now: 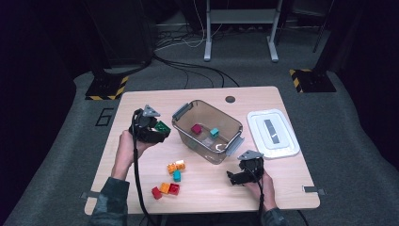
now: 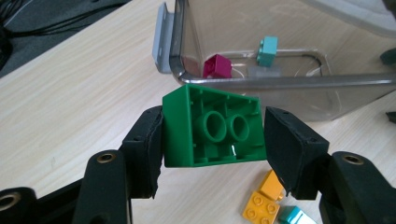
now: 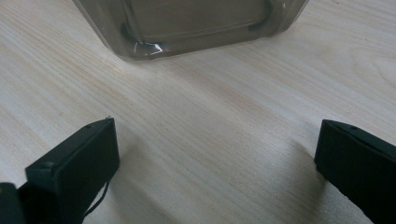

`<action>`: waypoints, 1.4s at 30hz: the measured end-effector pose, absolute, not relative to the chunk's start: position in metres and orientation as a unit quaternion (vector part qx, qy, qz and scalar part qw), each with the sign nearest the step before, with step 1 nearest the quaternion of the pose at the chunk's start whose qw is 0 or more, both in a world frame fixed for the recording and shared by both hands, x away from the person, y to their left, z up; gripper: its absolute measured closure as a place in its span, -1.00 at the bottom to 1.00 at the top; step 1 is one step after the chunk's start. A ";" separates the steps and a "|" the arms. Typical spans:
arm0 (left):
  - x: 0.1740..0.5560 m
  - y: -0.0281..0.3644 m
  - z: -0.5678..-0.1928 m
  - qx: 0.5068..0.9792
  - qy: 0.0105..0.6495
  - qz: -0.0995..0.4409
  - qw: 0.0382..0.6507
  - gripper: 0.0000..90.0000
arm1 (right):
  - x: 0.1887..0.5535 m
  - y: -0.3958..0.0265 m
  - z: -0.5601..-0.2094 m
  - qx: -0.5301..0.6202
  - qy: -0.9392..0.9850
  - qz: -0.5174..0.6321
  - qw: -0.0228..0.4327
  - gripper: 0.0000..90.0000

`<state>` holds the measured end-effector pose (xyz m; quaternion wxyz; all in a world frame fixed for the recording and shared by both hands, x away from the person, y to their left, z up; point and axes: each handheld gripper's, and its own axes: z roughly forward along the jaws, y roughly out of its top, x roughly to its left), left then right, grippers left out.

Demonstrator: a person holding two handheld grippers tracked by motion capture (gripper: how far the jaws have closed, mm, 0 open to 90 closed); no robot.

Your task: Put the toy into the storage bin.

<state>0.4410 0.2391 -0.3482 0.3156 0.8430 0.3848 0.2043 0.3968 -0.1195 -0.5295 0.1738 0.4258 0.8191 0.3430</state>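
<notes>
Carrying a green building brick (image 2: 212,126) toward the clear plastic bin (image 1: 186,127) looks like the work in hand. Largest on the tabletop (image 1: 268,183) is that single bin, open-topped with grey latch handles, and just right of it lies one white lid (image 1: 274,134). The left gripper (image 1: 157,129), held above the tabletop just left of the bin, has its fingers (image 2: 144,149) partly closed and pressed against the brick's two side walls, hollow underside toward the camera. By its look the brick is light, rigid moulded plastic, smooth enough to slip, so flat opposite walls seem the best hold. The right gripper (image 1: 234,177) rests near the bin's near corner, fingers (image 3: 77,163) wide apart and empty. Two small bricks, magenta (image 1: 196,128) and teal (image 1: 214,132), lie inside; roughly six loose bricks (image 1: 175,165) lie in two clusters.
</notes>
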 end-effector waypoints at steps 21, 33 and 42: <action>0.472 0.207 -0.318 0.849 0.366 0.213 0.317 -0.10 | 0.397 -0.120 -0.529 0.425 0.819 0.344 0.173 -1.00; 0.492 0.185 -0.311 0.856 0.357 0.207 0.311 -0.10 | 0.397 -0.120 -0.529 0.426 0.819 0.344 0.173 -1.00; 0.509 0.169 -0.316 0.863 0.356 0.202 0.297 -0.10 | 0.397 -0.120 -0.529 0.425 0.819 0.344 0.173 -1.00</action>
